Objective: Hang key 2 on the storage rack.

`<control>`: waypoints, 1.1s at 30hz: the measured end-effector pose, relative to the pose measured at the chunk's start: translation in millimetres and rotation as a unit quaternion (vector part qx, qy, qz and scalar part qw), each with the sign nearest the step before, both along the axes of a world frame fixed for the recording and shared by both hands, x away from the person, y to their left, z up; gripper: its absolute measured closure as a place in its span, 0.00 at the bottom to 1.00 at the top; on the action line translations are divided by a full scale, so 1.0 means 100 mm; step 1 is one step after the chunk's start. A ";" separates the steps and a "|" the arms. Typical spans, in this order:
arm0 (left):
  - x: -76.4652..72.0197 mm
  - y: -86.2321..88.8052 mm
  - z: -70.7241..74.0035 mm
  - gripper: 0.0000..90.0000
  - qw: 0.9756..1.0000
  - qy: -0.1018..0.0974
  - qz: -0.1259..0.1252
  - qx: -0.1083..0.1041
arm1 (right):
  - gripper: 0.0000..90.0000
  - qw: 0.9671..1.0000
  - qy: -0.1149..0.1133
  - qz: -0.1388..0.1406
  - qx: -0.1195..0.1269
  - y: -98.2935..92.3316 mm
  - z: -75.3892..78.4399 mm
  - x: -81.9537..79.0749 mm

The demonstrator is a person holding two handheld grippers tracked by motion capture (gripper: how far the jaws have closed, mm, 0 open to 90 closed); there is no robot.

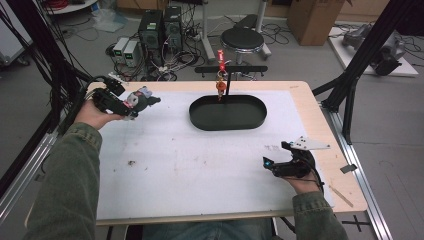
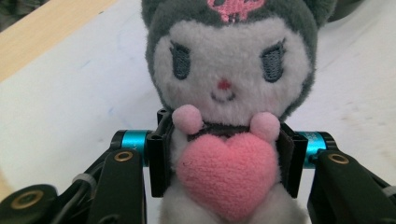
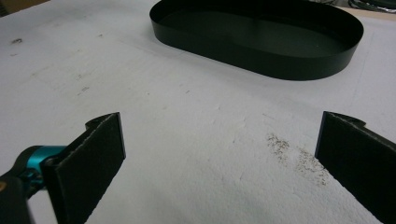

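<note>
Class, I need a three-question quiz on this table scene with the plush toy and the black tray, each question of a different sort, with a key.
1. True or false: the left tongs are closed on the plush toy.
2. What does the plush toy hold against its chest? A) a pink heart B) a yellow star C) a green leaf
3. Fill in: the right tongs stand ____ with only the white table cover between them, short of the black tray.

Key: 1. True, the pads press its sides. 2. A, the pink heart. 3. Open.
</note>
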State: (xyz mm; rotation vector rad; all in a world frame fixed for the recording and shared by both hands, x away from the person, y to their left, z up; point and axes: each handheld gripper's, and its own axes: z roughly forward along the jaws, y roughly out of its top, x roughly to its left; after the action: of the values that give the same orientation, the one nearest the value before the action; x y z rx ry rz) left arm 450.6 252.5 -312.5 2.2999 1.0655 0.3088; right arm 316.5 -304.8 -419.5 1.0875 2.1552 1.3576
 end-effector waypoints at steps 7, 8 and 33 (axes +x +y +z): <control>0.03 -0.14 0.12 0.57 1.000 -0.009 -0.007 0.009 | 0.01 1.000 0.000 -0.003 0.002 0.00 0.00 0.00; 0.03 -0.16 0.15 0.57 1.000 -0.011 -0.007 0.009 | 0.01 1.000 -0.001 -0.003 0.001 -0.01 0.00 0.00; 0.19 -1.03 0.53 0.57 0.997 -0.025 -0.071 0.000 | 0.01 1.000 0.007 -0.015 0.000 -0.03 -0.02 0.01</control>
State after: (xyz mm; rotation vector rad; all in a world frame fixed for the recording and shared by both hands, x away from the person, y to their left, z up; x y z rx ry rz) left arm 469.3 149.4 -259.9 2.3412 0.8733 0.3080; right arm 317.6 -308.2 -421.3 1.1296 2.1401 1.3398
